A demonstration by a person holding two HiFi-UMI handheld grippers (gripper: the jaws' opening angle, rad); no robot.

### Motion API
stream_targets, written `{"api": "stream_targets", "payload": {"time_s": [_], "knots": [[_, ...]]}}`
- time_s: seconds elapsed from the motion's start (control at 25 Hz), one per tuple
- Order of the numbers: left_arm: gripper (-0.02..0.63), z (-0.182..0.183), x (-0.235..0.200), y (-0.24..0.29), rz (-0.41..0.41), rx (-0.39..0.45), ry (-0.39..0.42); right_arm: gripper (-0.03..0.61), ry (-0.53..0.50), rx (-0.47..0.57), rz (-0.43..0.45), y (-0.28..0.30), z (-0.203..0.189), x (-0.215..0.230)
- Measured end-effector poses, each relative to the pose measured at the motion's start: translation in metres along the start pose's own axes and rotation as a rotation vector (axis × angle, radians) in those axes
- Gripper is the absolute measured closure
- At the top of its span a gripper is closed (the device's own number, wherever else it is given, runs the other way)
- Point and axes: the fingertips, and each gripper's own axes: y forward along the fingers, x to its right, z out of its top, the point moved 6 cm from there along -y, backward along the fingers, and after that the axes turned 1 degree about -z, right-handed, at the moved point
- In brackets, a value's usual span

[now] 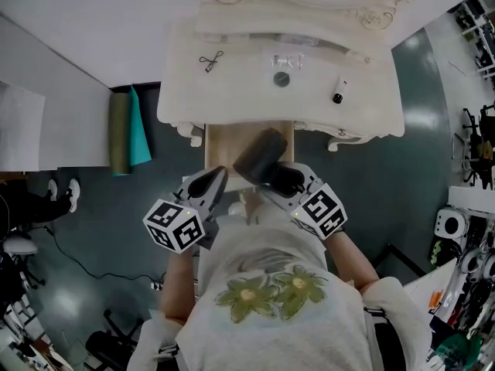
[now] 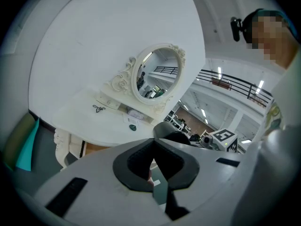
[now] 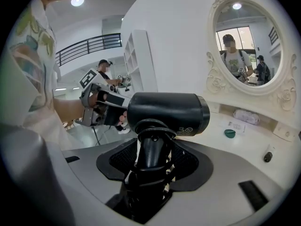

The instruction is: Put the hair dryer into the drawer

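The black hair dryer (image 1: 259, 154) hangs above the open wooden drawer (image 1: 223, 139) of the white dressing table (image 1: 232, 99). My right gripper (image 1: 283, 181) is shut on its handle, and in the right gripper view the barrel (image 3: 167, 112) lies crosswise above the jaws (image 3: 150, 161). My left gripper (image 1: 213, 182) sits just left of the dryer, over the drawer's near left side, jaws together with nothing held. From the left gripper view (image 2: 153, 167) the dryer's barrel (image 2: 167, 132) shows just beyond the jaws.
On the tabletop lie an eyelash curler (image 1: 210, 60), a small green disc (image 1: 281, 79) and a small black bottle (image 1: 338, 93). An oval mirror (image 3: 247, 41) stands at the back. A rolled olive and teal mat (image 1: 128, 130) leans left of the table.
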Motion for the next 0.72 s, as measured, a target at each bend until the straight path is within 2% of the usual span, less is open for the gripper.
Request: {"api": "stream_targets", "payload": {"time_s": [0.72], "knots": [[0.606,0.006,-0.020,0.000,0.067,0.022,-0.027,0.359,-0.103,-0.077,0.071,0.032,0.000,0.016]]}}
